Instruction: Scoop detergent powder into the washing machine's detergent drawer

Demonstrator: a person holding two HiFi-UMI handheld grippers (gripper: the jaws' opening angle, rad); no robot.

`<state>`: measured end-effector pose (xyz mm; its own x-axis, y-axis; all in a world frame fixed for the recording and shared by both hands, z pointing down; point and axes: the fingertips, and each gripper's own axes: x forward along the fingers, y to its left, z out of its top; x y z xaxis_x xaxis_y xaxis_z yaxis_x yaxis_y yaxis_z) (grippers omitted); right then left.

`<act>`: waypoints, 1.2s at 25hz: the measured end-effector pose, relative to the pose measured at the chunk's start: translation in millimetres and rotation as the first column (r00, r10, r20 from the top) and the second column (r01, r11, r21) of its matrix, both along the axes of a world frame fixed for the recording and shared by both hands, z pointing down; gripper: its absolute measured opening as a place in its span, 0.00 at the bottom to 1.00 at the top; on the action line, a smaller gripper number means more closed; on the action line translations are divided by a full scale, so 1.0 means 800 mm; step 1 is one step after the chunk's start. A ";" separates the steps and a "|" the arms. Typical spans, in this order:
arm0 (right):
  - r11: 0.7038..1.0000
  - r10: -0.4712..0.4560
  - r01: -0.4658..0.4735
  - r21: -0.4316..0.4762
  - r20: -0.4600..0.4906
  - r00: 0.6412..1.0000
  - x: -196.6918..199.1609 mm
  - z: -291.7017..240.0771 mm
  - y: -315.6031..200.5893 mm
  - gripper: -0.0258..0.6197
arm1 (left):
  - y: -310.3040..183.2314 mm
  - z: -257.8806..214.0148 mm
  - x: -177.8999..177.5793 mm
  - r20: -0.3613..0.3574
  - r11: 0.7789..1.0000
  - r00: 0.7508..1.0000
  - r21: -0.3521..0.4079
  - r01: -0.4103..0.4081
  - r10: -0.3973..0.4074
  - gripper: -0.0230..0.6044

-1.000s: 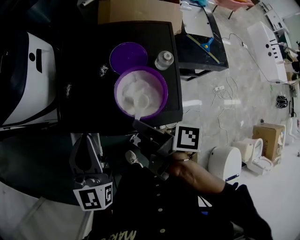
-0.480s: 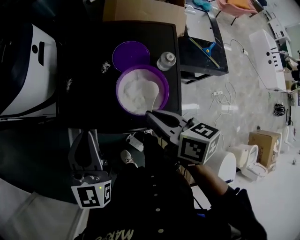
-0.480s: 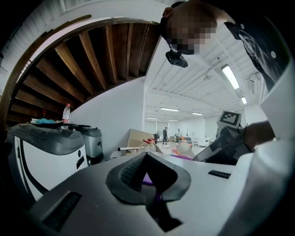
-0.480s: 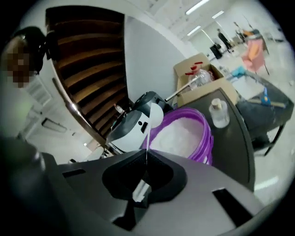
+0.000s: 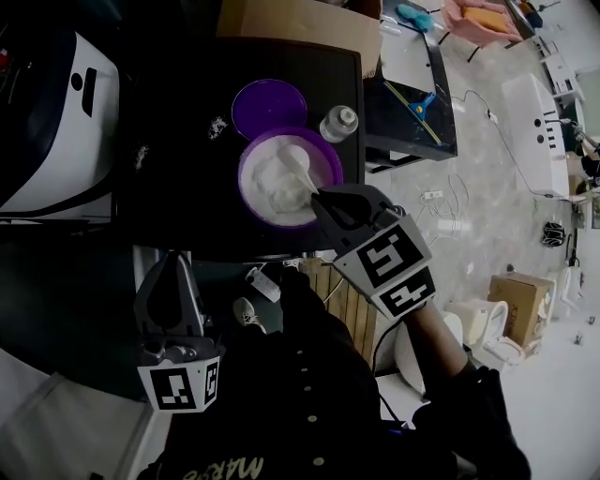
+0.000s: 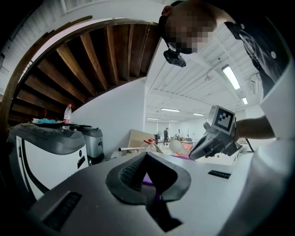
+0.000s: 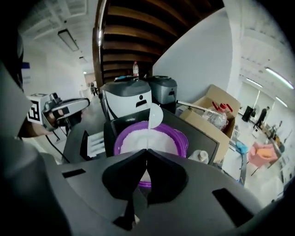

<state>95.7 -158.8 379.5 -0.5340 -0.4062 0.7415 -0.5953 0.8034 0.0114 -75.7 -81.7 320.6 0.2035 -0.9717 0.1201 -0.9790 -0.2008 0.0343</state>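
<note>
A purple bowl (image 5: 323,155) (image 7: 177,138) full of white detergent powder stands on a black table (image 5: 178,197). My right gripper (image 5: 320,199) (image 7: 147,151) is at the bowl's near right rim, shut on the handle of a white spoon (image 5: 296,161) (image 7: 155,115). The spoon's scoop is raised above the powder. A white washing machine (image 5: 52,122) (image 7: 126,98) stands left of the table. My left gripper (image 5: 173,262) (image 6: 146,154) hangs low near the table's front edge, shut and empty. A tray with white ribs (image 7: 96,143) shows beside the bowl.
The bowl's purple lid (image 5: 269,106) lies behind it, with a small capped bottle (image 5: 339,122) (image 7: 201,156) to its right. Spilled powder (image 5: 217,125) dots the table. A cardboard box (image 5: 300,21) (image 7: 216,108) stands at the back. Cables and white appliances (image 5: 539,122) are on the floor to the right.
My right gripper has moved forward over the bowl's rim and rolled, carrying the spoon from the near side of the powder to the far middle. The left gripper has stayed put.
</note>
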 end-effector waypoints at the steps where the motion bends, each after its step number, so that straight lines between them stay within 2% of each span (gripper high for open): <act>1: 0.999 -0.033 0.033 0.011 -0.051 0.998 0.000 0.003 -0.002 0.09 | 0.000 -0.001 0.000 0.000 1.000 1.000 0.001 0.001 -0.001 0.06; 3: 0.994 -0.097 0.103 0.030 -0.166 0.981 0.001 0.010 -0.006 0.09 | 0.001 -0.002 -0.001 -0.002 1.000 1.000 0.004 0.003 -0.003 0.06; 5: 0.984 -0.162 0.177 0.027 -0.294 0.942 0.005 0.021 -0.010 0.09 | 0.002 -0.001 -0.002 -0.004 1.000 1.000 0.005 0.006 -0.006 0.06; 9: 0.947 -0.299 0.317 -0.049 -0.496 0.815 0.010 0.038 -0.016 0.09 | 0.006 0.005 -0.004 -0.012 1.000 1.000 -0.004 0.018 -0.018 0.06; 15: 0.901 -0.395 0.407 -0.151 -0.672 0.626 0.016 0.050 -0.030 0.09 | 0.013 0.013 -0.010 -0.032 0.999 0.998 -0.016 0.044 -0.045 0.06; 17: 0.890 -0.415 0.420 -0.178 -0.698 0.583 0.017 0.054 -0.033 0.09 | 0.014 0.016 -0.012 -0.039 0.998 0.998 -0.020 0.053 -0.054 0.06; 23: 0.851 -0.496 0.445 -0.278 -0.703 0.510 0.010 0.063 -0.025 0.09 | 0.017 0.018 -0.019 -0.051 0.997 0.995 -0.018 0.080 -0.081 0.06; 30: 0.767 -0.640 0.467 -0.440 -0.585 0.498 0.000 0.068 0.010 0.09 | 0.020 0.018 -0.029 -0.051 0.994 0.993 -0.018 0.109 -0.110 0.06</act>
